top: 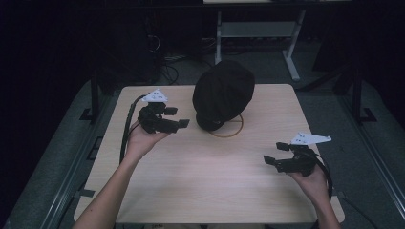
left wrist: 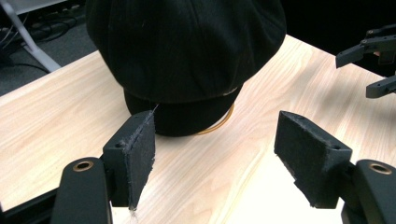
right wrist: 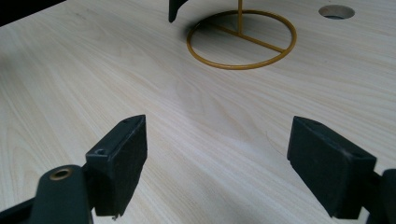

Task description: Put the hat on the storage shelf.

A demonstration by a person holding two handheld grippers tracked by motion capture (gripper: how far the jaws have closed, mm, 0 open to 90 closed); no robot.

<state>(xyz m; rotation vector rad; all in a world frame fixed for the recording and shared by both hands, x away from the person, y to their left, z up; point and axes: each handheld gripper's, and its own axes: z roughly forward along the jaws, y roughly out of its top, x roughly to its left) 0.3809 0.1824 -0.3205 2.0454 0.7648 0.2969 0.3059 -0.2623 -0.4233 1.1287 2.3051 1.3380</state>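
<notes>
Black cap [top: 223, 93] sits on a gold wire stand [top: 235, 128] at the far middle of the surface [top: 205, 176]; the stand's ring base rests flat on the wood and its upright post rises under the crown. The cap's brim faces the near side and hangs low over the ring. My left gripper [top: 177, 118] hovers just to the left of the cap, jaws apart and empty, pointing right toward the brim; in the left gripper view the cap [left wrist: 187, 51] lies straight ahead between the two pads, near but not touching. My right gripper [top: 276, 153] is at the near right, well apart from the cap, jaws also spread with nothing between them, aimed left and far toward the stand's ring [right wrist: 242, 39]. Judgement: the left side is clearly nearer, so the first contact falls to it. The cap's wider span runs across my left jaws' opening, so I would take the brim edge rather than the crown.
</notes>
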